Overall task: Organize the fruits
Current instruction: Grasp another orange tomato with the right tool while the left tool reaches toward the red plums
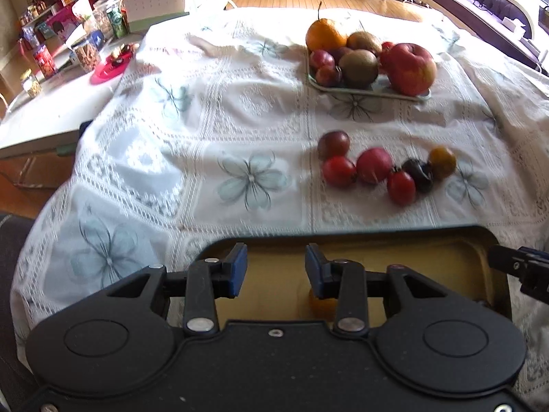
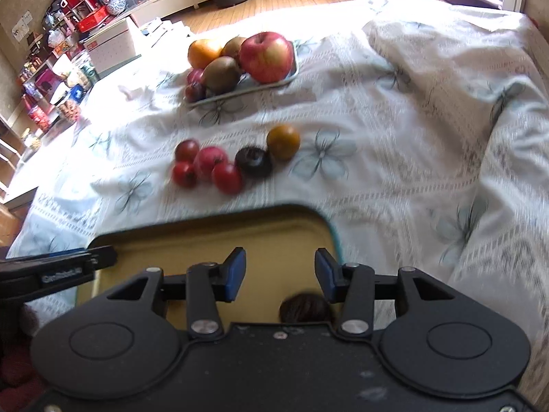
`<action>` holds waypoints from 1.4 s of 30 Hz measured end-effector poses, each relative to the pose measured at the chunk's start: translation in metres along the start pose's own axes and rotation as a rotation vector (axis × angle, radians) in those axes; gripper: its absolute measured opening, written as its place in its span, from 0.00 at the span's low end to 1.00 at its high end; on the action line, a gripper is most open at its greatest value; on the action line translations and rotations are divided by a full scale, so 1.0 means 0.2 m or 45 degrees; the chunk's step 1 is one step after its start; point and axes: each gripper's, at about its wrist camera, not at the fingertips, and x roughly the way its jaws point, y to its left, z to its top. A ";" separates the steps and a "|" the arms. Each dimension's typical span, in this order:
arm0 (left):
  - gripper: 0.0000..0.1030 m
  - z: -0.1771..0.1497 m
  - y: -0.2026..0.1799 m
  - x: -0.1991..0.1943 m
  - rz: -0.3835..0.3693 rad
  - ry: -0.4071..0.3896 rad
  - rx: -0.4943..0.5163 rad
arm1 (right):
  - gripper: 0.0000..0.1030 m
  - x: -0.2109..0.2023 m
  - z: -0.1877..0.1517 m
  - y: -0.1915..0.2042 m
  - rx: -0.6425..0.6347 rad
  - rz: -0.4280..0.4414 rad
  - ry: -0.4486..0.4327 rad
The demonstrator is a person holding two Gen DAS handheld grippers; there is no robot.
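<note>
I'm over the cloth-covered table [image 1: 206, 110], both tongs angled down at the yellow tray [image 2: 192, 243] right under them. It's the biggest thing near the tips; its far rim lies just ahead of both sets of pads.

Further ahead, well beyond the tips, is the pale plate [image 1: 374, 93], piled w/ an apple [image 1: 410, 68], orange [image 1: 324, 36], kiwis and small plums.

Between plate and tray lies the loose cluster of small fruits [image 2: 219, 164]: red ones, a dark one, an orange-brown one, all touching or nearly so.

Left tongs [image 1: 276, 267]: jaws apart, nothing between the pads. An orange fruit [image 1: 322, 304] sits in the tray just below the right-hand pad.

Right tongs [image 2: 279, 271]: jaws apart, empty too. A dark fruit [image 2: 305, 310] lies in the tray just below and behind the tips, mostly hidden by the body.

My guess is the next step is another pick from the cluster. I'd take an edge fruit, approx. the orange-brown one [image 2: 283, 142] for the right tongs, so neighbours don't roll. I'd open wider first, straddle it and close gently; these look soft.
</note>
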 end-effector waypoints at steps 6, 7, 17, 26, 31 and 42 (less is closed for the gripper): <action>0.46 0.13 0.01 0.10 0.026 0.012 0.003 | 0.46 0.09 0.17 -0.03 0.034 -0.030 0.015; 0.46 0.15 0.01 0.12 0.022 0.022 -0.002 | 0.46 0.11 0.20 -0.03 0.039 -0.032 0.017; 0.46 0.26 0.01 0.28 0.021 0.042 -0.016 | 0.46 0.25 0.38 -0.01 0.051 -0.076 -0.019; 0.46 0.28 -0.01 0.34 -0.005 0.042 0.002 | 0.47 0.42 0.50 0.06 0.052 -0.076 -0.004; 0.46 0.29 -0.01 0.34 -0.022 0.031 0.003 | 0.48 0.51 0.51 0.07 0.065 -0.104 0.007; 0.46 0.33 -0.06 0.36 -0.106 0.018 0.013 | 0.38 0.61 0.47 0.09 0.017 -0.144 0.014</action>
